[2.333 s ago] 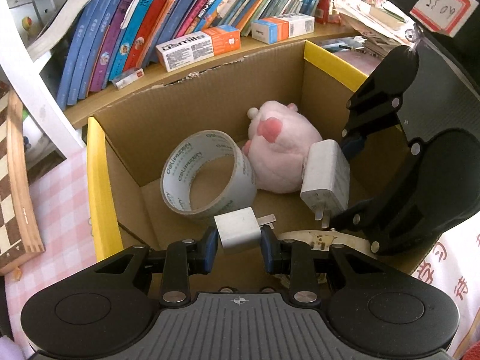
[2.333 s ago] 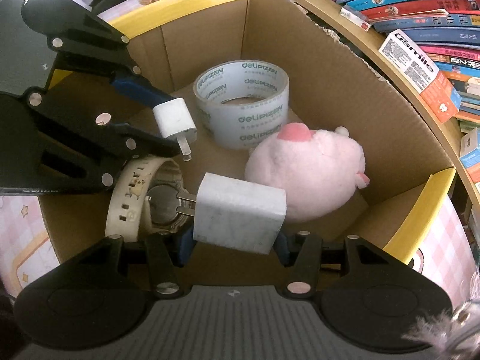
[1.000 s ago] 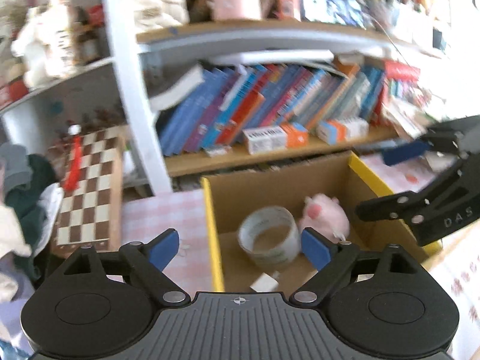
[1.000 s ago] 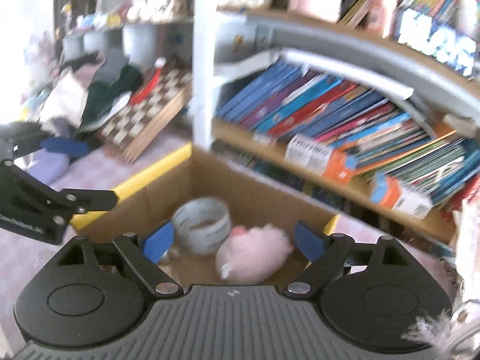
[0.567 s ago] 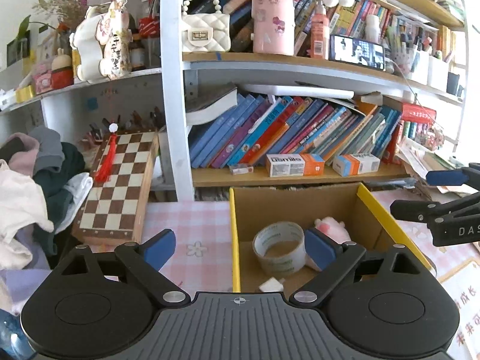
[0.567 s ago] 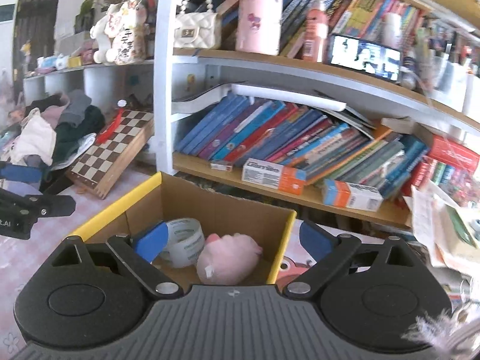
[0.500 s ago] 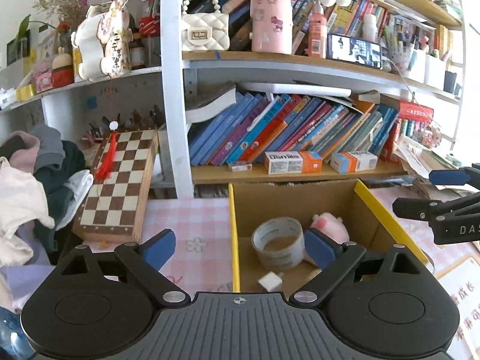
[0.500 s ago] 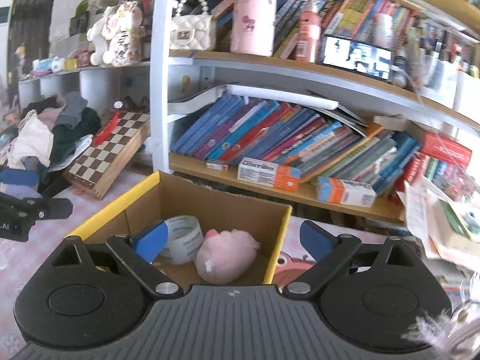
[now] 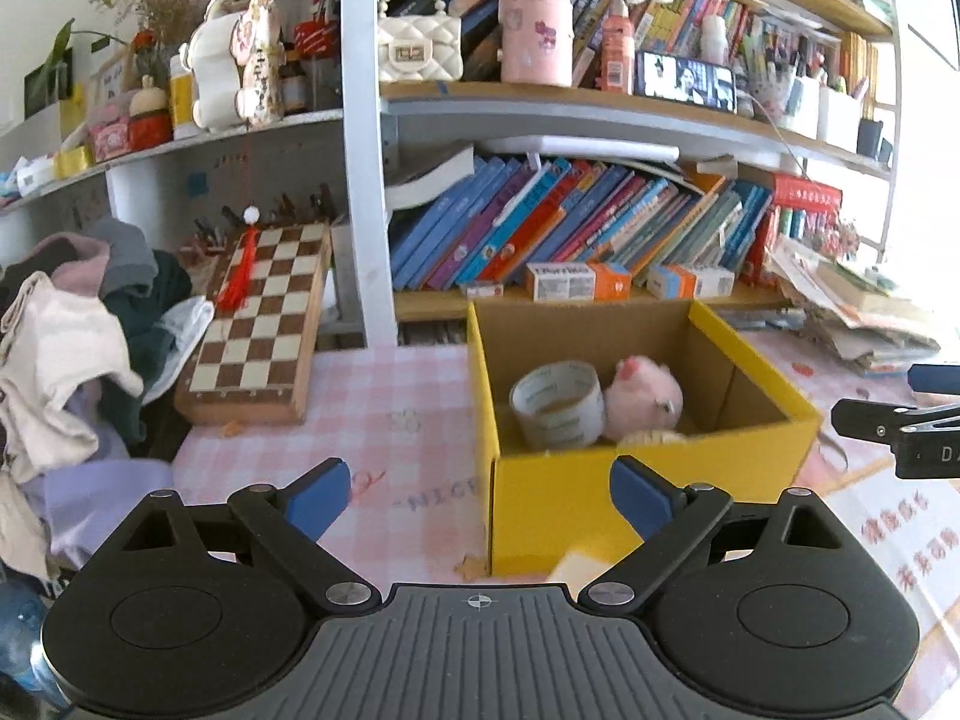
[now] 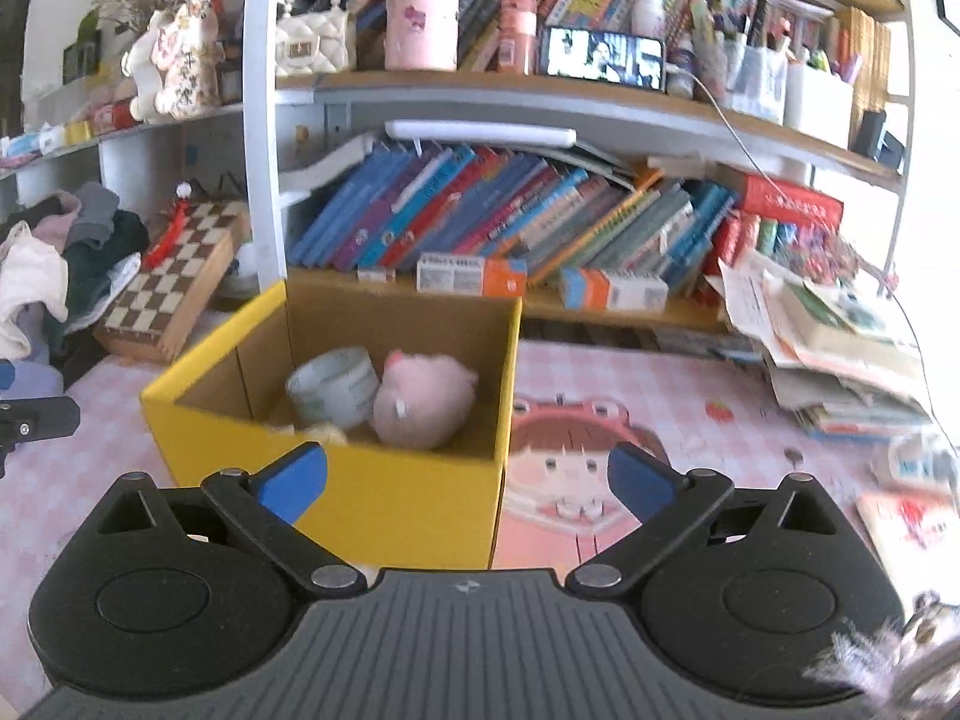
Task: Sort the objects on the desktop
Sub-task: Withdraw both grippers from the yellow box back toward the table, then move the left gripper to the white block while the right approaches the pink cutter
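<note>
A yellow cardboard box (image 9: pixel 600 504) (image 10: pixel 360 498) stands on the pink checked cloth in front of the bookshelf. Inside it lie a roll of clear tape (image 9: pixel 558 402) (image 10: pixel 333 384) and a pink plush toy (image 9: pixel 645 399) (image 10: pixel 423 399), with a pale strap (image 9: pixel 651 437) peeking over the front wall. The box floor is hidden by that wall. My left gripper (image 9: pixel 478 498) hangs open before the box's left front corner, nothing between its fingers. My right gripper (image 10: pixel 467 480) faces the right front corner, its jaws opening wide with nothing between them.
A chessboard (image 9: pixel 258 324) leans at the left beside a heap of clothes (image 9: pixel 72 348). Books (image 9: pixel 570 240) fill the shelf behind the box. A stack of papers (image 10: pixel 840 348) lies at the right, and a cartoon mat (image 10: pixel 570 468) is next to the box.
Both grippers let go of the white chargers inside the box, opened, and drew back out of it. The box now sits farther off, seen from the front.
</note>
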